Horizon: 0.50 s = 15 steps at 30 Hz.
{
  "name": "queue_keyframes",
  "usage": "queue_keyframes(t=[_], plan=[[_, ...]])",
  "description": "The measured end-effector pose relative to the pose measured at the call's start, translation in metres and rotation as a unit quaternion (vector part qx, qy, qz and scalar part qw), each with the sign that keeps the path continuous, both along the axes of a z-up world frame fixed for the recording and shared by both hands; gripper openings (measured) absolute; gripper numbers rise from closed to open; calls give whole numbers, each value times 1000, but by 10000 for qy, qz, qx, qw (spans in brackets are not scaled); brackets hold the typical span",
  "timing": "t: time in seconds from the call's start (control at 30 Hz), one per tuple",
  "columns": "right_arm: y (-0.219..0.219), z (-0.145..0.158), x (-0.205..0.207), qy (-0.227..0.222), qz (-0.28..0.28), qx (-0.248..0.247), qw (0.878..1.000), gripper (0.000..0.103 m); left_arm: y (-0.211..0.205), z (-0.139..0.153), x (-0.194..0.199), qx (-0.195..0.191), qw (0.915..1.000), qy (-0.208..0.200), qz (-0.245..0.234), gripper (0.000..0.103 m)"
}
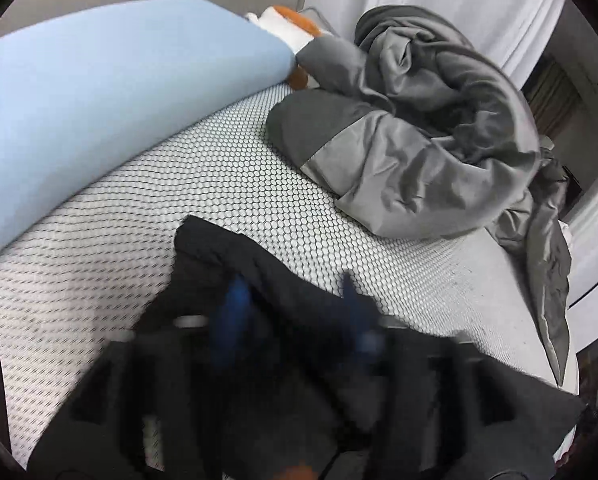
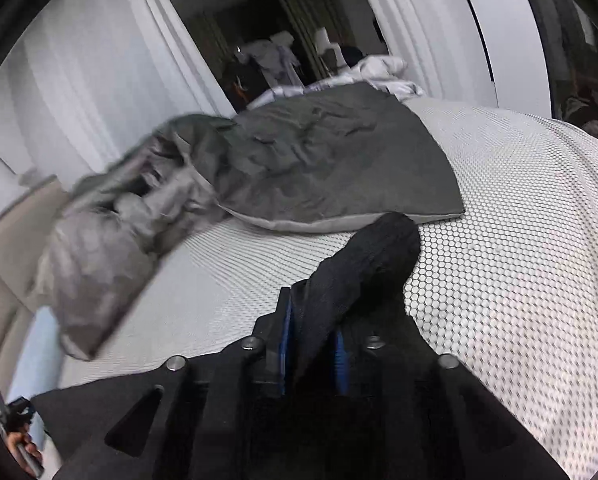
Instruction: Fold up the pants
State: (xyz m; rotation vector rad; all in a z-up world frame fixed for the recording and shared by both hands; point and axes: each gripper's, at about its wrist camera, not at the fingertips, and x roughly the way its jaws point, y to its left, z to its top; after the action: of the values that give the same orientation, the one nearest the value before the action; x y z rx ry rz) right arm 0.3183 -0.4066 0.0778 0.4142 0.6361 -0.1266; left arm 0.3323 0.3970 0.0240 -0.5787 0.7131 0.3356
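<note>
Matt black cloth pants [image 2: 371,264]

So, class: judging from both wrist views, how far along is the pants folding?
Early stage. Done: nothing looks neatly folded yet. In hand: the right gripper is shut on a bunched end of the black pants, lifted off the mattress; the left gripper, blurred, sits in the same fabric. Left: laying the pants flat and folding them.

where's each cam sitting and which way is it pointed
Left wrist: on the left gripper, facing over black pants toward a light blue pillow; blurred blue fingers show.
Right wrist: on the right gripper, facing a dark doorway; fingers pinch black fabric.
Shared: white honeycomb-mesh mattress, crumpled grey duvet.
</note>
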Motion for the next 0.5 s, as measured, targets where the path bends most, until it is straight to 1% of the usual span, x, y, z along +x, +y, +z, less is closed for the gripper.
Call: queue_keyframes(t=[0.03,0.07,0.13,0.17,0.2,0.23,0.27,0.3,0.37,0.5], plan=[[0,-5,6,139,-29,-37,9999,34,-1,-3,4,59,9999,-5,83,84],[-1,-10,12,288,-42,-47,9996,44,-2,-4,5,159,9998,-56,146,87],[0,-17,9,299,12,3,9996,50,-9,-2,-1,336,9991,-230,112,89],[2,-16,4,250,102,-71,9996,55,-14,-1,-6,358,9989,-304,29,91],[5,-16,-2,211,193,-141,9995,66,-18,1,-12,388,9986,-358,-41,98],[6,-17,-8,177,259,-158,9994,72,-25,4,-21,466,9979,-429,-115,102],[8,-17,-14,136,320,-141,9993,84,-32,6,-30,523,9973,-494,-165,102],[10,-18,-22,87,387,-87,9992,93,-41,10,-40,585,9964,-564,-257,102],[13,-20,-39,32,482,64,9988,99,-60,18,-59,622,9952,-625,-426,102],[14,-28,-79,-19,444,510,9977,101,-95,26,-100,515,9936,-833,-560,102]])
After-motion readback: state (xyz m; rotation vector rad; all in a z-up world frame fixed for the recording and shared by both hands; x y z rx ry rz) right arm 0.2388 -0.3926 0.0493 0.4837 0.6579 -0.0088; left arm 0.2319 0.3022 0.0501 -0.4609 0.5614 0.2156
